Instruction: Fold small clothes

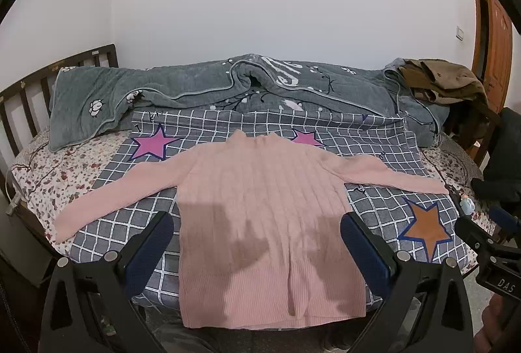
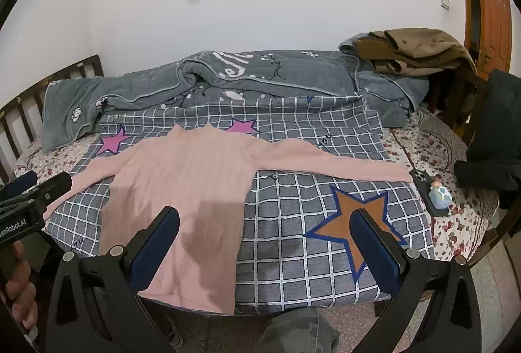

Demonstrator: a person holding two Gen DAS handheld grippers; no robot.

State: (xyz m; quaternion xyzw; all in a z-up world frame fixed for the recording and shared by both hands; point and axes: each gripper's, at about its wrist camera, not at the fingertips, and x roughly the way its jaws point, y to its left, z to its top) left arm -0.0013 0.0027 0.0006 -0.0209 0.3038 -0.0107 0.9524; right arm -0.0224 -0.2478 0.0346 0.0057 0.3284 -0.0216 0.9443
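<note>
Sweater: the pink ribbed knit sweater (image 1: 260, 210) lies flat, front up, on the grey checked sheet with pink and orange stars (image 1: 384, 213); both sleeves are spread out sideways, the collar points toward the wall and the hem hangs just over the near edge of the bed.
Your left gripper: the black two-finger gripper with blue pads (image 1: 257, 239) hovers above the lower body of the sweater, jaws spread wide, one finger to either side of the hem area, nothing between the pads.
Your right gripper: its twin (image 2: 265, 239) is also wide apart and empty, over the checked sheet; its left finger is above the sweater's right edge, its right finger above the orange star (image 2: 358, 223).
Bedding: a rumpled grey-green quilt (image 1: 202, 86) sits behind the sheet, against the wall.
Right of bed: a brown jacket (image 2: 416, 50) is heaped on the quilt's end; a small pale-blue figurine (image 2: 439, 193) rests near the right sleeve cuff.
</note>
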